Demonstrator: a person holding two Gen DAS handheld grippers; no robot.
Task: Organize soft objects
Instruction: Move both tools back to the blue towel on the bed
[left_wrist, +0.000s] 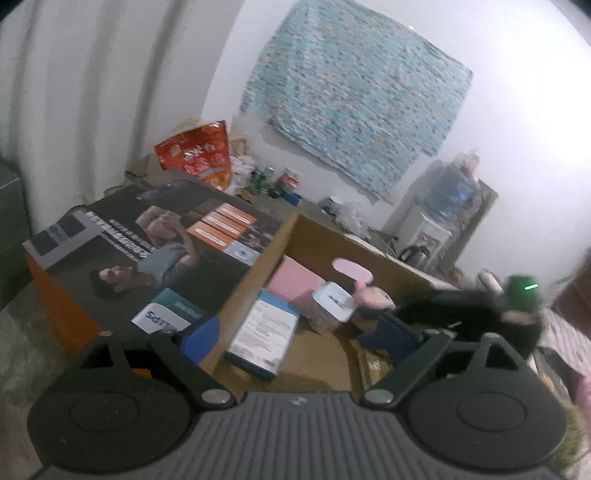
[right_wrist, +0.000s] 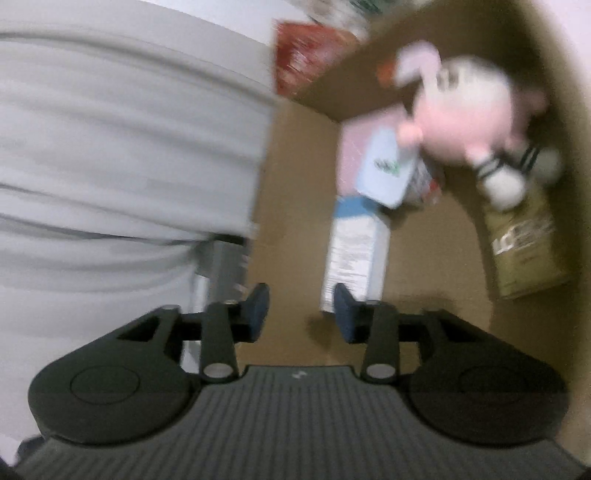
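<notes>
With the plush (right_wrist: 469, 110) lying in the box's (right_wrist: 295, 206) far corner, both grippers, left (left_wrist: 306, 339) and right (right_wrist: 301, 314), are apart, empty; next likely fetching another soft item.

A blue patterned cloth (left_wrist: 354, 96) hangs on the wall at twelve o'clock, a red snack bag (left_wrist: 197, 153) at ten, a water dispenser (left_wrist: 439, 218) at two
</notes>
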